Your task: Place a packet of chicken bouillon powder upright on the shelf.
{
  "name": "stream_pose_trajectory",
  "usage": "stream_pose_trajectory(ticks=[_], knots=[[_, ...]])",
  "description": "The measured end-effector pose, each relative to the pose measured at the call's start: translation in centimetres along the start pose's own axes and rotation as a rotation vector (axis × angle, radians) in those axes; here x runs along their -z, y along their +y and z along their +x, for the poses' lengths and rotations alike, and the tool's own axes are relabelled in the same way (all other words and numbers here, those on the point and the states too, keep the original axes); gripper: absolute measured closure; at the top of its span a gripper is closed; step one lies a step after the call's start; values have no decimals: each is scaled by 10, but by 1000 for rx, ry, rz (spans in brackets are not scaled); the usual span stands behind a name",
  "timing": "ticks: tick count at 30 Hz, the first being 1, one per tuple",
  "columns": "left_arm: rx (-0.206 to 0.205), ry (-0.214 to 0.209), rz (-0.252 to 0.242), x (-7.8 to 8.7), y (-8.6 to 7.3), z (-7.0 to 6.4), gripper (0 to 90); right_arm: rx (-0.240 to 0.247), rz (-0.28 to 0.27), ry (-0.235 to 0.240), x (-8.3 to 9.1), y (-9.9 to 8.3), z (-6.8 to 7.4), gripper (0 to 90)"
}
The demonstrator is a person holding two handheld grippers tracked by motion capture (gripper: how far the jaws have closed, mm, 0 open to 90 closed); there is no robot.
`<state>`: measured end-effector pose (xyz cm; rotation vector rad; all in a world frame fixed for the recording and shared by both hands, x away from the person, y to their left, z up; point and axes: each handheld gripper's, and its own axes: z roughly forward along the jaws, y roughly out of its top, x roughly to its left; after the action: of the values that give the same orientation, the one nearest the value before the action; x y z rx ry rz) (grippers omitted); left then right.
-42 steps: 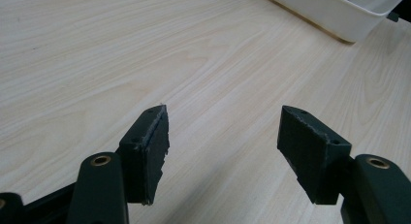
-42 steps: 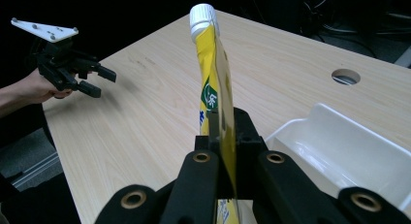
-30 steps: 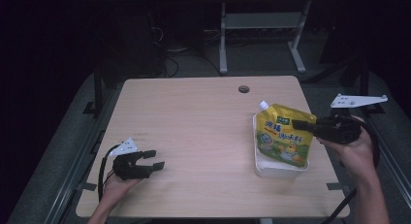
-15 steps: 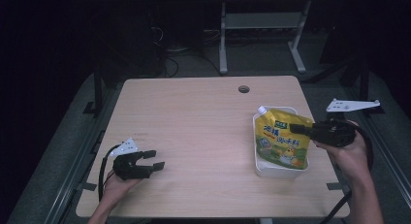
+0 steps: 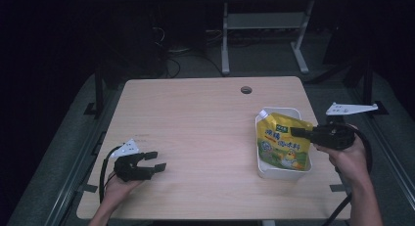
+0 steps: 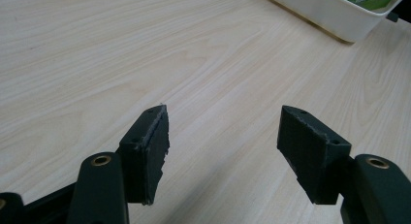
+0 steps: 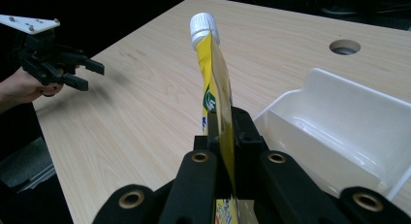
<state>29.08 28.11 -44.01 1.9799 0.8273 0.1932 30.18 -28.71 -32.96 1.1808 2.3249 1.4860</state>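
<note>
Right claw (image 5: 297, 131) clamps the upright yellow pouch (image 5: 283, 146), directly over the white bin (image 5: 282, 172), lower right; left claw (image 5: 155, 161) wide, empty.

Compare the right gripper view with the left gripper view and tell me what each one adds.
Right gripper view: the right hand-held gripper shut on the yellow pouch, its white cap up, the hole in the table, and the left hand-held gripper farther off.

Left gripper view: that gripper's jaws standing apart over bare wood, holding nothing, and green print of the pouch above the tub's rim.

Both: the wooden table and the white tub.
</note>
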Motion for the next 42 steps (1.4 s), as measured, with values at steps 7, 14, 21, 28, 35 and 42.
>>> stream_pose_trajectory(ticks=[7,14,21,28,35,42], knots=[[-1,-2,2,0,0,0,351,-10,5,-2,1,-2,-3,880],[0,-3,2,0,0,0,351,-26,-1,3,3,-7,-6,871],[-3,-3,5,-1,0,0,351,-51,-14,5,6,-15,-11,840],[-2,-3,6,-1,0,0,351,-69,-18,0,6,-24,-15,820],[-3,-3,8,-2,0,-1,349,-74,-25,-11,9,-33,-15,744],[-3,-4,10,-2,0,-1,349,-83,-22,-16,11,-38,-17,707]])
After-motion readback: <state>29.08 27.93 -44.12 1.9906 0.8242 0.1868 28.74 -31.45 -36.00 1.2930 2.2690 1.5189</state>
